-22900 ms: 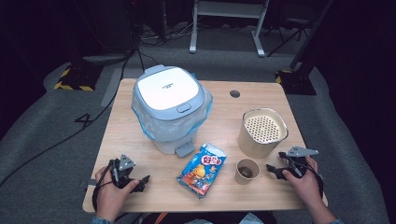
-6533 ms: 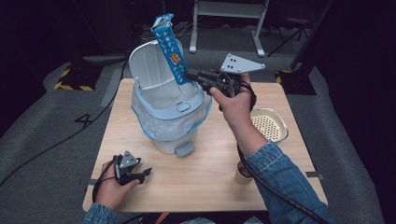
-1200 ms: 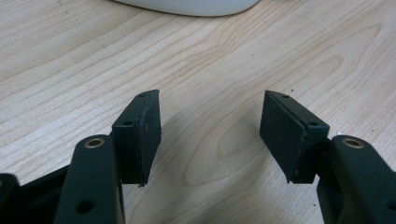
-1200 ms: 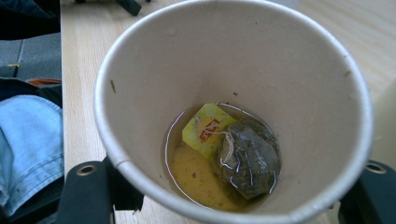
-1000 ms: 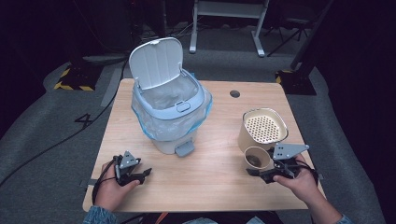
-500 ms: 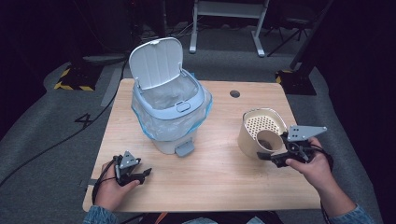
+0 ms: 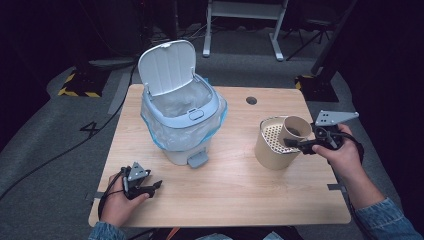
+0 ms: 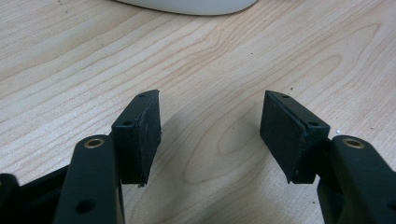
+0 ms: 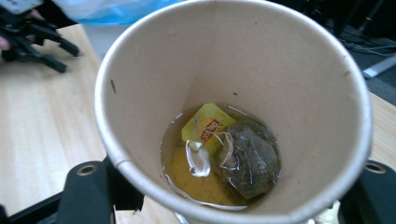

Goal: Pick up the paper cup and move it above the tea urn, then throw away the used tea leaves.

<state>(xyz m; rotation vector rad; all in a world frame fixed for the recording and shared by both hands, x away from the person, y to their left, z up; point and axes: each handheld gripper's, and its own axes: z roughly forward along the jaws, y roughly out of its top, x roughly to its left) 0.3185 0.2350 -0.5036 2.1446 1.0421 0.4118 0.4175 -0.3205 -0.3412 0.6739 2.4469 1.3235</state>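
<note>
Dark lab or studio, floor cables (image 7: 95, 130), hazard tape (image 7: 75, 92), equipment stands (image 7: 245, 25)

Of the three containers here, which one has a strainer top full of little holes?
The tan canister on the table's right side. Its top is a perforated insert, while the bin has a flipped-up lid and a plastic liner, and the paper cup in the right gripper holds a teabag.

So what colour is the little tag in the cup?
Yellow with a red mark; the tag lies in the paper cup, clearest in the right gripper view.
</note>
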